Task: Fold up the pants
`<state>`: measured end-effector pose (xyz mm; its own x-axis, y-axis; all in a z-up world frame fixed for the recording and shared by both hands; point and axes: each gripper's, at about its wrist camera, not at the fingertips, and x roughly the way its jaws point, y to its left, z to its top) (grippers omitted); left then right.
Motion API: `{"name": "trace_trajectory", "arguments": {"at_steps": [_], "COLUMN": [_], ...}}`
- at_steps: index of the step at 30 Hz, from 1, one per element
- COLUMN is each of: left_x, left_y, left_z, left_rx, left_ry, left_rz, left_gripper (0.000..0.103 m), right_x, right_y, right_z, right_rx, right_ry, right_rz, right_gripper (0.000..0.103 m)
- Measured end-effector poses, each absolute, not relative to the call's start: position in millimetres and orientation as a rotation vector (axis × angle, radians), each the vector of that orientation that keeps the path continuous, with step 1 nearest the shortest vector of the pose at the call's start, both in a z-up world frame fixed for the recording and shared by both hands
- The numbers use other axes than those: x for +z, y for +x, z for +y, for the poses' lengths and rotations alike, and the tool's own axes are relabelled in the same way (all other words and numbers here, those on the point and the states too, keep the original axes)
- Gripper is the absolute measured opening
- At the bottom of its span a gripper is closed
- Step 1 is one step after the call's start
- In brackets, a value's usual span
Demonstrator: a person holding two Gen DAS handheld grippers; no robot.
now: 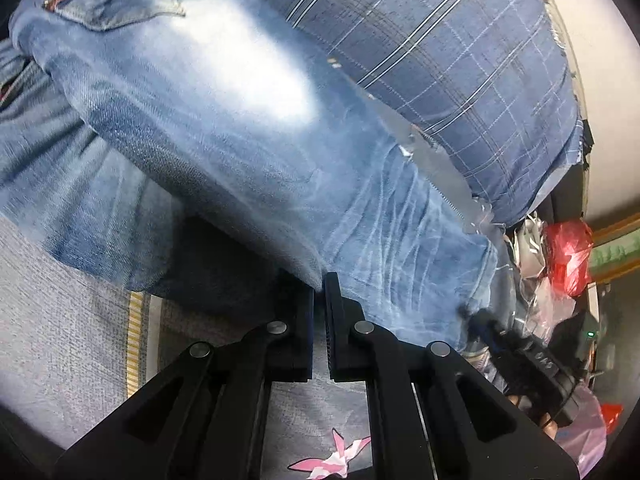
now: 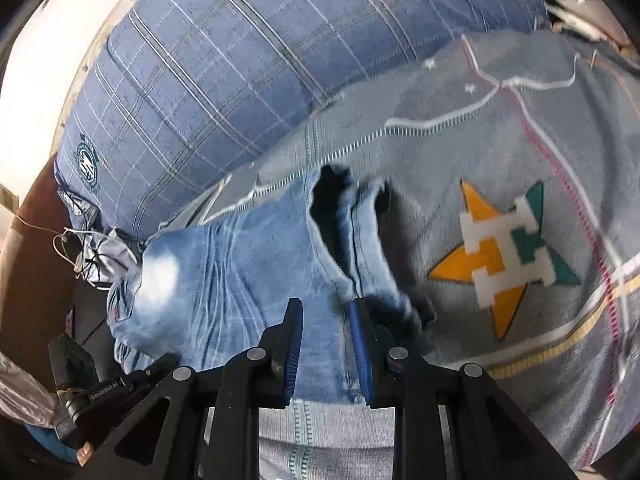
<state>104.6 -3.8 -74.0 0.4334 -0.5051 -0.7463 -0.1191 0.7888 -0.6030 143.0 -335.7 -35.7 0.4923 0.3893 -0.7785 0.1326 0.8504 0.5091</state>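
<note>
Faded blue jeans [image 1: 248,120] are lifted off a grey blanket [image 1: 60,320]. In the left wrist view my left gripper [image 1: 319,280] is shut on the edge of a jeans leg, which hangs up and away from it; a back pocket [image 1: 120,4] shows at top left. In the right wrist view my right gripper [image 2: 324,308] has its jaws a little apart around the jeans [image 2: 240,264] near the hem, and the open leg ends [image 2: 348,200] droop ahead. The other gripper [image 2: 116,384] shows at lower left.
A blue plaid pillow [image 2: 224,64] lies behind the jeans, also in the left wrist view [image 1: 460,52]. The blanket [image 2: 460,128] has a yellow and green star patch [image 2: 504,256]. Red plastic bags [image 1: 568,252] and clutter sit at the right bed edge.
</note>
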Motion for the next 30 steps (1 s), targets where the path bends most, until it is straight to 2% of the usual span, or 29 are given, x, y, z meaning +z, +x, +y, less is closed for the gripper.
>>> {"name": "trace_trajectory", "arguments": {"at_steps": [2,10,12,13,17,25,29,30], "left_x": [-72.1,-74.9,-73.5,-72.2,-71.2,-67.4,-67.7,-66.8], "left_y": [103.8,104.5,104.0,104.0,104.6,105.0,104.6,103.7], "left_z": [-5.8,-7.1,-6.1,-6.7,-8.5,-7.6,-6.7,-6.8], "left_rx": [-0.261,-0.261,-0.265,-0.265,-0.256,-0.268,-0.269,-0.269], "left_ry": [-0.632,-0.641,-0.643,-0.636,-0.619,-0.624,-0.626,-0.625], "left_rz": [1.103,1.11,1.11,1.108,1.111,1.099,1.102,1.1], "left_gripper": [0.003,0.003,0.003,0.003,0.003,0.003,0.003,0.003], "right_x": [-44.4,-41.2,-36.9,-35.2,-28.1,-45.0,-54.3,-52.6], "right_y": [144.8,142.7,139.3,136.2,123.3,127.1,138.0,140.5], "right_z": [-333.4,-338.1,-341.6,-343.2,-353.9,-350.5,-342.5,-338.2], "right_rx": [0.184,0.211,0.237,0.231,0.184,0.124,0.078,0.061], "right_ry": [0.571,0.628,0.664,0.672,0.681,0.649,0.584,0.53], "right_rz": [1.105,1.071,1.038,1.024,0.97,1.065,1.125,1.131], "right_gripper": [0.023,0.023,0.033,0.034,0.038,0.038,0.032,0.018]}}
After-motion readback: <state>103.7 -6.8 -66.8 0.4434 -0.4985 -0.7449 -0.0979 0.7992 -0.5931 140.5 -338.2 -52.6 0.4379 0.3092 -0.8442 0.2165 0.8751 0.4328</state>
